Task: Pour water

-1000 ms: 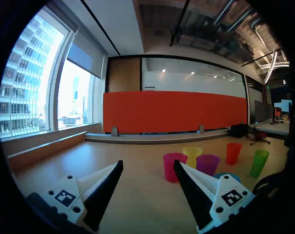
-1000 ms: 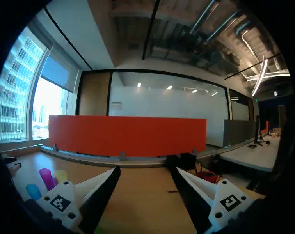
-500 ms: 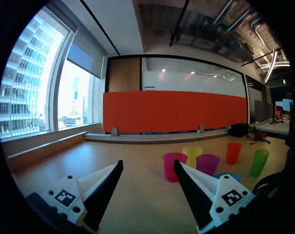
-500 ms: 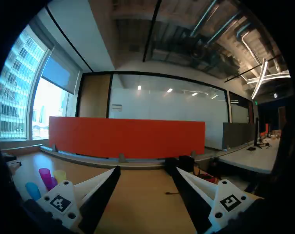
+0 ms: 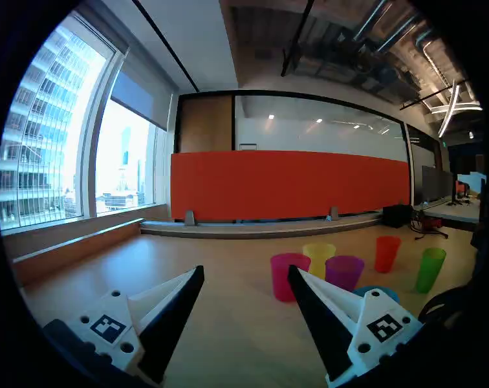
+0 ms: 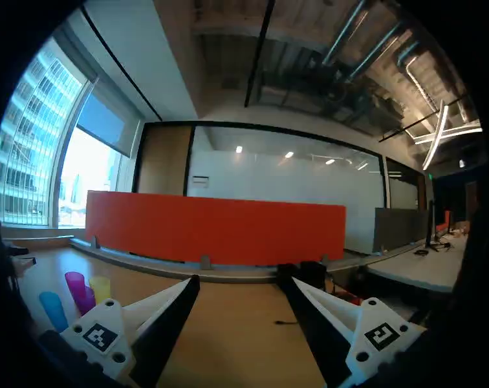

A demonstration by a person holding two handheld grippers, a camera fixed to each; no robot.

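Note:
Several coloured plastic cups stand on the wooden table [image 5: 231, 323]: a pink cup [image 5: 284, 275], a yellow cup [image 5: 318, 256], a purple cup [image 5: 346, 271], a red cup [image 5: 387, 253], a green cup [image 5: 430, 269] and the rim of a blue cup [image 5: 374, 291]. My left gripper [image 5: 244, 277] is open, nothing between its fingers, the cups just beyond its right finger. In the right gripper view my right gripper [image 6: 241, 283] is open and empty; a blue cup [image 6: 53, 309], a magenta cup [image 6: 77, 290] and a yellow cup [image 6: 101, 288] stand far left.
A long orange partition [image 5: 290, 184] runs across the table's far side. Tall windows [image 5: 57, 142] line the left wall. Black bags and cables [image 6: 309, 275] lie at the far end, with grey desks [image 6: 412, 268] to the right.
The right gripper view has tilted slightly upward, so the cups sit a little lower-left. The left gripper has stayed still.

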